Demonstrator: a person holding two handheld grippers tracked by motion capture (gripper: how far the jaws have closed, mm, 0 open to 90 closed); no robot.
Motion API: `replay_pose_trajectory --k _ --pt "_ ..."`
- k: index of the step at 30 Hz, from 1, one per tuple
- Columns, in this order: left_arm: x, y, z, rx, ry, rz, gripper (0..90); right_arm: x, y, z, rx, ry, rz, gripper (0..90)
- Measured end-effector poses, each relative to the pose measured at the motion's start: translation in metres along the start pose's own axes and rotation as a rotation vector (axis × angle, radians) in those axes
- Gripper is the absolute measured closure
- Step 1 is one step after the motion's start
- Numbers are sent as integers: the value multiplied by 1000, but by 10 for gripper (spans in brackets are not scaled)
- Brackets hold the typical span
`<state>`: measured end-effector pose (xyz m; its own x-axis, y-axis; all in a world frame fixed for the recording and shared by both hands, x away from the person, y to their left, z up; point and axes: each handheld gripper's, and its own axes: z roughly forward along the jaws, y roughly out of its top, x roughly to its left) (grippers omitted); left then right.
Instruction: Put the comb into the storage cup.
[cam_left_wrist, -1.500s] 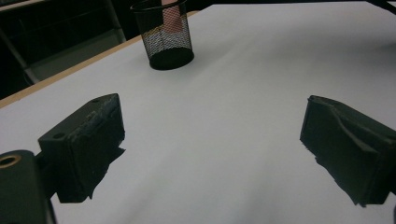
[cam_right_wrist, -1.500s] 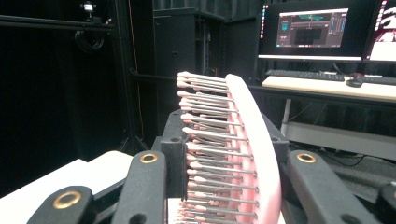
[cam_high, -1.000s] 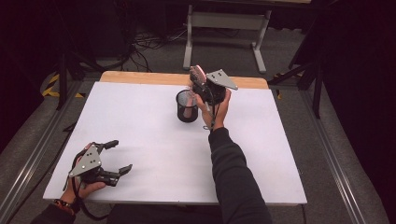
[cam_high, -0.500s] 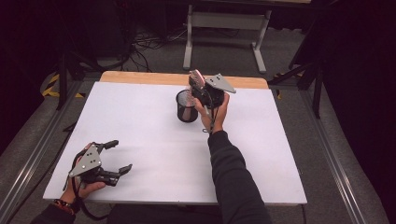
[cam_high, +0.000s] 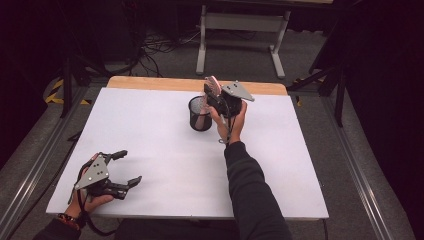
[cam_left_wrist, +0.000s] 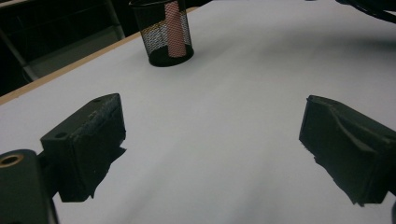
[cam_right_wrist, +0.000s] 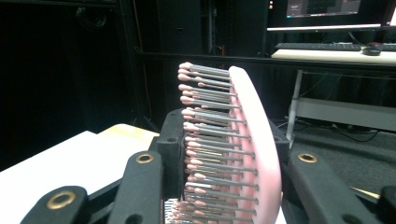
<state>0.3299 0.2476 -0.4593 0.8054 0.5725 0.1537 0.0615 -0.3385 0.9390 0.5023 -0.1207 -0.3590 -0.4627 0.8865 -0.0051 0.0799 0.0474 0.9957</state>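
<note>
Surface: a white rectangular tabletop (cam_high: 165, 150) with a light wooden strip (cam_high: 150, 83) along its far edge, at twelve o'clock.
Room: dark; grey floor with tangled cables (cam_high: 160, 47) and a pale metal table frame (cam_high: 240, 30) beyond the table; in the right gripper view, a desk with a keyboard (cam_right_wrist: 322, 46) under a monitor (cam_right_wrist: 322, 9).
Left gripper (cam_high: 127, 167): at about eight o'clock on the tabletop, held low by the left hand (cam_high: 87, 200), pointing towards three o'clock; jaws spread wide with only bare tabletop between them.
Left forearm: enters at the bottom left corner, with a band at the wrist.
Black wire-mesh pen cup (cam_high: 200, 114): upright near twelve o'clock, just left of the right gripper; something pink shows through the mesh in the left gripper view.
Pink plastic hairbrush with metal bristles (cam_right_wrist: 243, 144): raised above the table at the cup's right, clamped between the right gripper's jaws, bristles facing left.
Right gripper (cam_high: 215, 95): closed on the brush, lifted and tilted up.
Right arm: dark sleeve (cam_high: 250, 190) stretched from six o'clock towards twelve.
</note>
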Motion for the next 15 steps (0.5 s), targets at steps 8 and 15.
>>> replay_pose_trajectory --k 8,15 --pt "-1 0 0 2 -8 1 82 -8 -3 -3 14 -15 21 604" --pt "0 0 1 3 -8 -3 81 -15 -10 -3 42 -33 27 577"
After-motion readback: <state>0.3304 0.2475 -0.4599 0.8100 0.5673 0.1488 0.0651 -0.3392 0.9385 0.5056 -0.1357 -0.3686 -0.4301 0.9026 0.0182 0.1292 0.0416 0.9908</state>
